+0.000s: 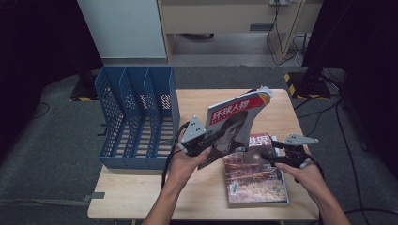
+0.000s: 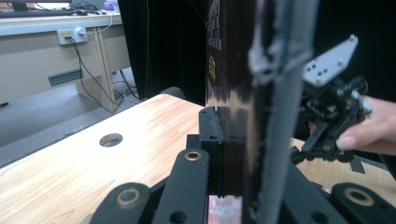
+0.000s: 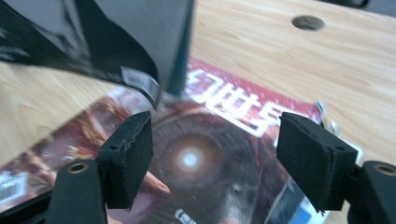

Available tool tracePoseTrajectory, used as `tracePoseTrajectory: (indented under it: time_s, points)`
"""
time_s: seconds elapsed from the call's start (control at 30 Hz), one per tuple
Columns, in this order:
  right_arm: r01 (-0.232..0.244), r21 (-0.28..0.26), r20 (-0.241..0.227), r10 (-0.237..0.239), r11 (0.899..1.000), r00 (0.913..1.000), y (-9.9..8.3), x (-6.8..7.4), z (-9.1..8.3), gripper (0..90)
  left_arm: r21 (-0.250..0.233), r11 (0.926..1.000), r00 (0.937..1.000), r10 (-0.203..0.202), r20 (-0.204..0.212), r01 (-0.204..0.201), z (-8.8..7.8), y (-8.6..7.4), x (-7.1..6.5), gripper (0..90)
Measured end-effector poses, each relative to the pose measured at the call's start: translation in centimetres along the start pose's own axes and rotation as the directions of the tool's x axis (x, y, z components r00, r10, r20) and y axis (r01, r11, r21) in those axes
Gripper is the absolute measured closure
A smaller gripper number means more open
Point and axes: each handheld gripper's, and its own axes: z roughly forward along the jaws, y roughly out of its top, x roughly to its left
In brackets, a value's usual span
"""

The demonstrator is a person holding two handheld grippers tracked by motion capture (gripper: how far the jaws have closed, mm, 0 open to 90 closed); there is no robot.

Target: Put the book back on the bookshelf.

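My left gripper [image 1: 217, 137] is shut on the lower edge of a magazine [image 1: 232, 124] with a red title band and a face on its cover, holding it tilted upright above the table. In the left gripper view this magazine [image 2: 271, 93] stands edge-on between my jaws. A second magazine [image 1: 253, 180] with a reddish cover lies flat at the table's right front. My right gripper [image 1: 267, 152] hovers just over its top edge, open. In the right gripper view the pads [image 3: 128, 158] stand wide apart above that cover [image 3: 233, 116], nothing between them, and the held magazine's corner [image 3: 116, 32] hangs overhead.
A blue file rack [image 1: 136, 117] with three slots stands at the table's left side, its open front facing the person. The wooden table [image 1: 141, 192] has a round hole [image 3: 307, 21]. Cables and a desk lie on the floor beyond.
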Motion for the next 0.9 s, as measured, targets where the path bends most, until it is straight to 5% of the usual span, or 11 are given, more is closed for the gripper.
tracePoseTrajectory:
  time_s: [0.3,0.73,0.9]
  points:
    - [-0.014,0.019,0.034,0.014,1.0,0.9993,-1.1,0.6,-0.2,27.8,-0.01,0.9999,0.9996,-0.002,-0.027,0.001,-2.1,0.6,0.5,86.9]
    - [-0.048,0.008,0.097,0.047,0.999,0.9941,-2.1,-0.5,-0.4,28.4,-0.032,0.9994,0.9953,-0.019,-0.095,0.016,-6.1,1.1,2.5,86.9]
    - [-0.067,0.059,0.094,0.061,0.996,0.9937,-2.3,-0.6,0.1,20.7,-0.038,0.9992,0.9936,-0.018,-0.111,0.014,-7.0,1.3,2.8,86.9]
